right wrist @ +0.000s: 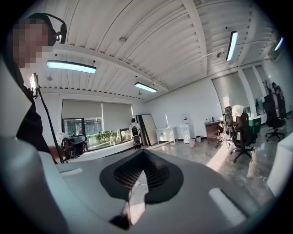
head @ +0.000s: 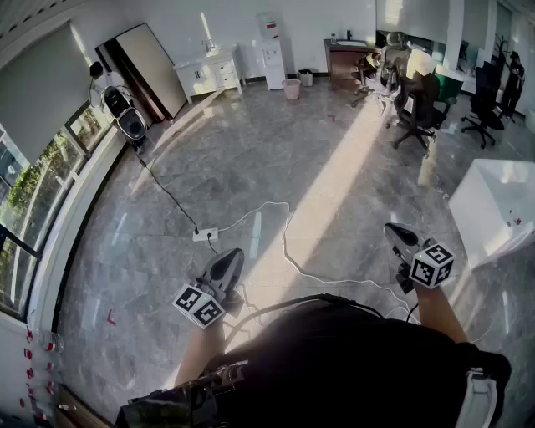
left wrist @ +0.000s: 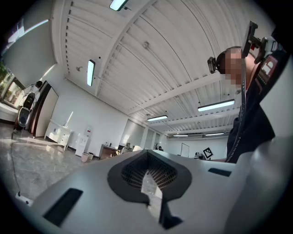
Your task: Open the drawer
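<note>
The left gripper (head: pixel 231 256) and right gripper (head: pixel 396 230) are both closed on nothing, held out before the person (head: pixel 351 359). The only drawer unit I can spot is the white cabinet (head: pixel 209 73) against the far wall (head: pixel 234 25). It stands well apart, ahead and slightly left, which likely favours the left gripper.
</note>
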Motion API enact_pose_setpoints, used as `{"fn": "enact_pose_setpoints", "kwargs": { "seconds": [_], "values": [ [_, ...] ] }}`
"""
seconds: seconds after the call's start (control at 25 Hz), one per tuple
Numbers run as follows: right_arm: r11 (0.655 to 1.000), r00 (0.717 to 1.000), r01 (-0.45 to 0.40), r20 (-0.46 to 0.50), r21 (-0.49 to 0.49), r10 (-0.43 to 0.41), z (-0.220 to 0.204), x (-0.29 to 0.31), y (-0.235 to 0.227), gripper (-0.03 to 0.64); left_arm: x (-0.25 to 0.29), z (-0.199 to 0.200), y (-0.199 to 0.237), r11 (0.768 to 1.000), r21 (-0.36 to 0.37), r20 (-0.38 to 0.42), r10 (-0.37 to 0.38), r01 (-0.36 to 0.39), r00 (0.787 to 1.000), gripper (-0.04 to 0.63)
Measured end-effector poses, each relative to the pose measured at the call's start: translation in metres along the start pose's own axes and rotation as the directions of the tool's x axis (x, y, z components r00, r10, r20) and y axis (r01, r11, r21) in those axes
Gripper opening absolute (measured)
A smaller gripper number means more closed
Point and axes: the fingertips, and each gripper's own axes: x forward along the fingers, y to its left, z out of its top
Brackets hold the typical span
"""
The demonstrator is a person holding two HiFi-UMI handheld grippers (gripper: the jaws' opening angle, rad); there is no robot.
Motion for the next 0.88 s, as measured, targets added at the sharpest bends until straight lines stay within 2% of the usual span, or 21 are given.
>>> {"fn": "enact_pose_setpoints", "kwargs": {
  "seconds": [0.48, 0.88],
  "values": [
    [1.0, 1.0, -0.022, -0.004, -0.018, 0.022, 0.004, 0.006, -0.002, -0.001, -0.002, -0.001, 0.0, 1.0, -0.008, 0.012, 0.02, -0.02, 1.0, 0.0],
    [0.999, 0.999, -0.041, 0.035, 0.003, 0.041, 0.009, 0.011, -0.008, 0.002, 0.009, -0.005, 0.001, 1.0, -0.008, -0.002, 0.014, -0.014, 1.0, 0.0]
  ]
}}
